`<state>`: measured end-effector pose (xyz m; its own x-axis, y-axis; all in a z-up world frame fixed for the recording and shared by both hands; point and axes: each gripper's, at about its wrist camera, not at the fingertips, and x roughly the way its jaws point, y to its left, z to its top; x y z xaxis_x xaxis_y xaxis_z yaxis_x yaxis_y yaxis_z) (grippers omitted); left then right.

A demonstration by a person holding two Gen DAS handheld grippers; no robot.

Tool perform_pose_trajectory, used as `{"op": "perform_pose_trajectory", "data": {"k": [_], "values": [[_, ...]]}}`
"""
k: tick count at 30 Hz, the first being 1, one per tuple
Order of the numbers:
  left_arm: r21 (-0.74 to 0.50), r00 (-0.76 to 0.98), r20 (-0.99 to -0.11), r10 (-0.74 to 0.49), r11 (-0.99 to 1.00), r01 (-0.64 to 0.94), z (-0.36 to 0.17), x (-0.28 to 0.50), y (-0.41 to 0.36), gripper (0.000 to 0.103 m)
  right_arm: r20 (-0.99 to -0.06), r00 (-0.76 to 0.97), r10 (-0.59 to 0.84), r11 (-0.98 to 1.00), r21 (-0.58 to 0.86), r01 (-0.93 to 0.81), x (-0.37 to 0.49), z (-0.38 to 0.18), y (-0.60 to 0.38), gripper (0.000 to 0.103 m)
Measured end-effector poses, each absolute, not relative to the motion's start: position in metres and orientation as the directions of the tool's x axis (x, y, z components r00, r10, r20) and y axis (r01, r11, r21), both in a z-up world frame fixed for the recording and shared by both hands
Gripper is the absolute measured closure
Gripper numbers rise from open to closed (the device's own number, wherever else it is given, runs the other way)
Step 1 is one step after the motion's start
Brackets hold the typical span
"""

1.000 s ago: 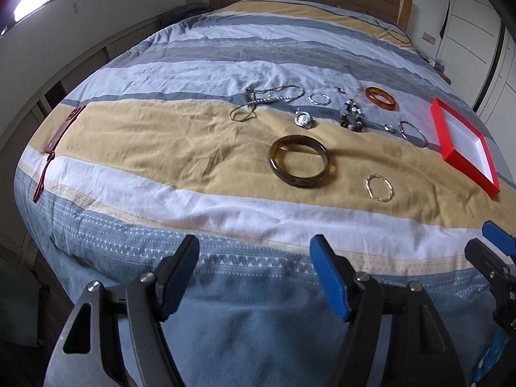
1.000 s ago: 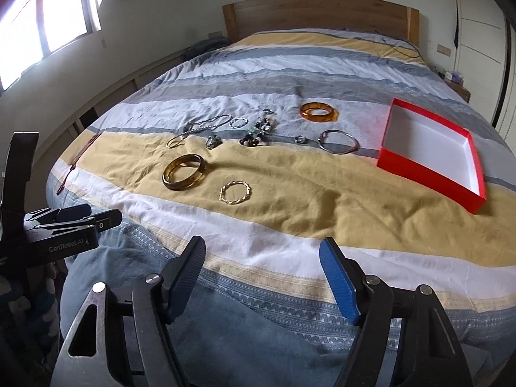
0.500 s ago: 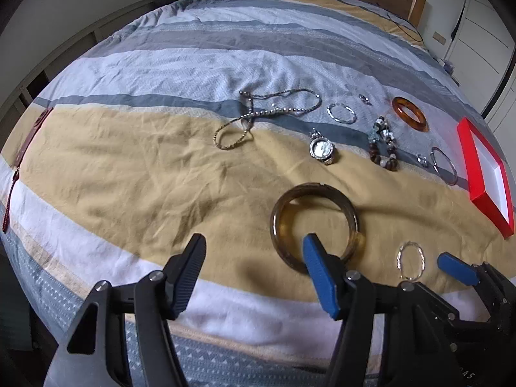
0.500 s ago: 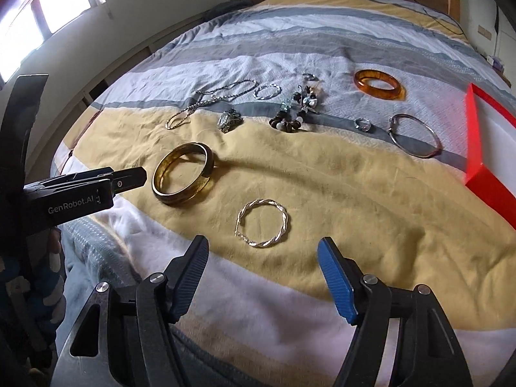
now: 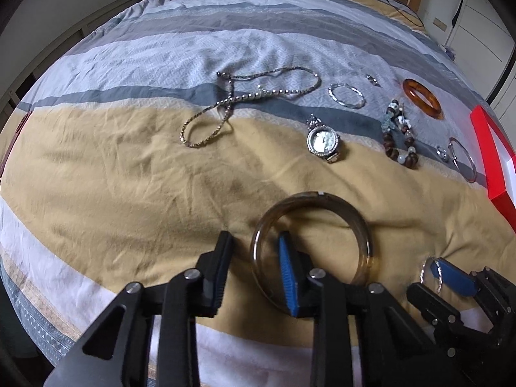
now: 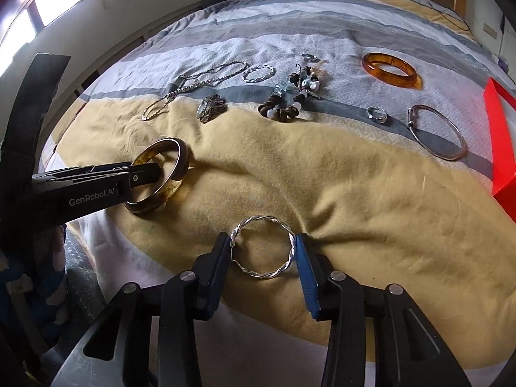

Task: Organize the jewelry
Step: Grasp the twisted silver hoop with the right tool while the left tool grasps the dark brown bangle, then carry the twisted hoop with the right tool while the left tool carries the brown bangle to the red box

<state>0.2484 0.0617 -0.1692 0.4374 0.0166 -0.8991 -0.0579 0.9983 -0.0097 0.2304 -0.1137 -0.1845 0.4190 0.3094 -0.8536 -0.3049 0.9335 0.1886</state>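
A brown bangle (image 5: 358,225) lies on the yellow stripe of the bedspread. My left gripper (image 5: 254,238) straddles its near-left rim, blue finger inside the ring and black finger outside. The jaws are closing, with gaps still showing on both sides of the rim. From the right wrist view the left gripper (image 6: 154,167) reaches into the brown bangle (image 6: 180,161). My right gripper (image 6: 261,242) is closing around a twisted silver hoop (image 6: 258,220), and both pads touch its sides. A red box (image 6: 500,135) sits at the right.
Further back on the bedspread lie a chain necklace (image 5: 232,100), a watch (image 5: 322,140), a second twisted hoop (image 5: 346,95), a bead bracelet (image 5: 398,138), an amber bangle (image 5: 421,96), a ring (image 6: 377,114) and a thin metal bangle (image 6: 438,132). The headboard is far behind.
Both grippers came forward and down onto the bed. The left jaws narrowed around the brown bangle's rim. The right jaws narrowed onto the twisted hoop.
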Motion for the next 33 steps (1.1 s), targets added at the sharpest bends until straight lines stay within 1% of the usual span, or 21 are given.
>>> {"op": "perform_pose_trajectory", "data": {"k": [1, 2, 9, 18, 27, 33], "values": [[-0.009, 0.438, -0.899, 0.017, 0.998, -0.057, -0.169, 0.248, 0.061, 0.09, -0.853, 0.418, 0.311, 0.932, 0.188, -0.309, 0.23, -0.184, -0.114, 0.062], [-0.008, 0.439, -0.898, 0.017, 0.998, -0.056, -0.167, 0.248, 0.06, 0.094, -0.853, 0.418, 0.312, 0.931, 0.186, -0.314, 0.229, -0.183, -0.113, 0.062], [-0.012, 0.458, -0.889, 0.021, 0.998, -0.068, -0.152, 0.24, 0.061, 0.095, -0.84, 0.434, 0.327, 0.929, 0.201, -0.31, 0.214, -0.166, -0.121, 0.063], [0.03, 0.512, -0.857, 0.053, 0.998, -0.053, -0.115, 0.221, 0.05, 0.095, -0.798, 0.505, 0.329, 0.935, 0.199, -0.293, 0.186, -0.129, -0.144, 0.063], [0.086, 0.571, -0.818, 0.065, 0.996, 0.009, -0.076, 0.207, 0.013, 0.095, -0.758, 0.572, 0.314, 0.946, 0.202, -0.252, 0.161, -0.098, -0.179, 0.063], [0.092, 0.592, -0.805, 0.029, 0.993, 0.077, -0.06, 0.206, -0.027, 0.095, -0.736, 0.615, 0.284, 0.959, 0.206, -0.196, 0.153, -0.087, -0.214, 0.063]]}}
